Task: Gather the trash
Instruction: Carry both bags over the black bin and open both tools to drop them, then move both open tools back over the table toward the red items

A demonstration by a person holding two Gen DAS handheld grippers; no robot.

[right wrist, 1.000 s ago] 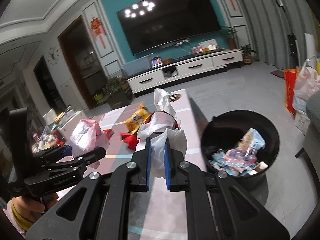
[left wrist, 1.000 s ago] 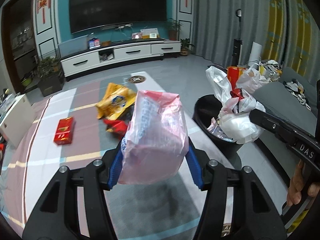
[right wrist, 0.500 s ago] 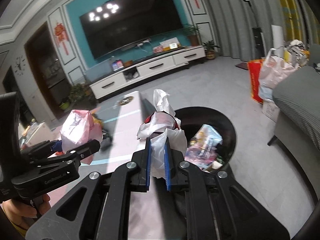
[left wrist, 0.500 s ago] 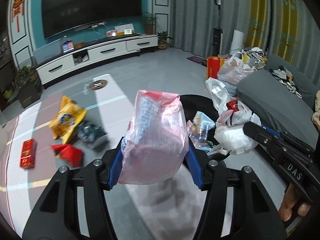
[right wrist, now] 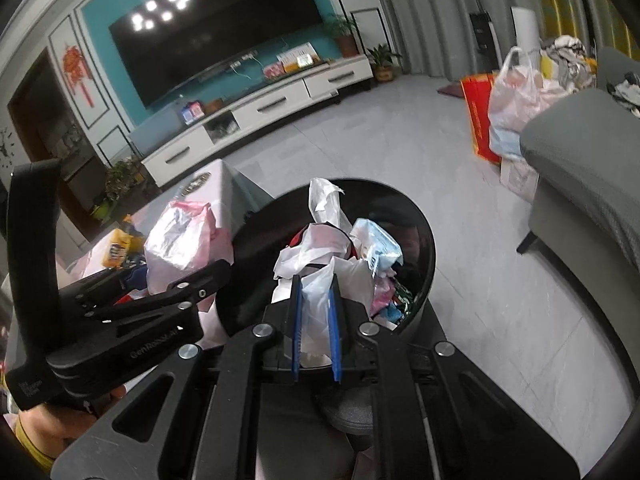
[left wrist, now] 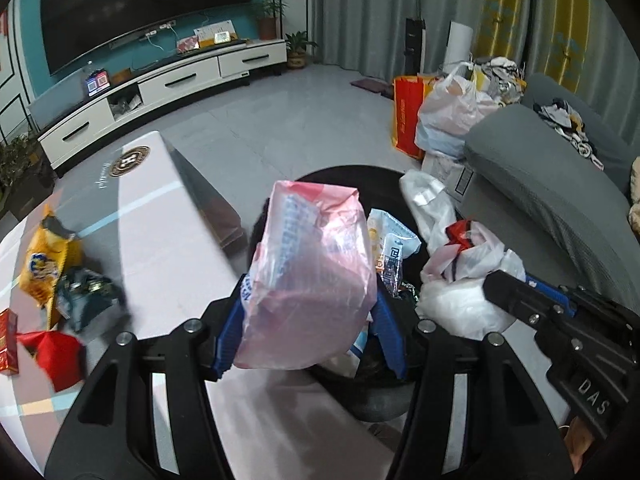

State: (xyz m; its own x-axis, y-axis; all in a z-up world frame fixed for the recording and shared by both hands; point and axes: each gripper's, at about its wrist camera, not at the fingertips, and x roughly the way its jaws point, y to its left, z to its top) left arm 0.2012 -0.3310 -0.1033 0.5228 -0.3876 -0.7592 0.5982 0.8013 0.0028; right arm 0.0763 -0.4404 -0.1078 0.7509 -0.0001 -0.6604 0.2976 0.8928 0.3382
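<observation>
My left gripper (left wrist: 310, 300) holds a pink plastic bag (left wrist: 312, 272) between its blue pads, just over the near rim of the black trash bin (left wrist: 344, 170); its jaws are opening, with the bag still between them. My right gripper (right wrist: 316, 292) is shut on a crumpled white plastic bag (right wrist: 320, 240) with red showing inside, directly above the open bin (right wrist: 424, 240). The bin contains several wrappers. In the right wrist view the left gripper (right wrist: 224, 272) and its pink bag (right wrist: 180, 240) hang at the bin's left edge. The white bag (left wrist: 464, 276) also appears right of the pink one.
On the low table (left wrist: 160, 240) left of the bin lie a yellow snack bag (left wrist: 44, 260), a dark packet (left wrist: 86, 296), a red wrapper (left wrist: 56, 348) and a red box (left wrist: 8, 340). A grey sofa (left wrist: 540, 184) and full shopping bags (left wrist: 452, 116) stand to the right.
Both grippers have carried their bags from above the table to the right and down, and now hang over the bin. The table trash has slid to the left of the left wrist view.
</observation>
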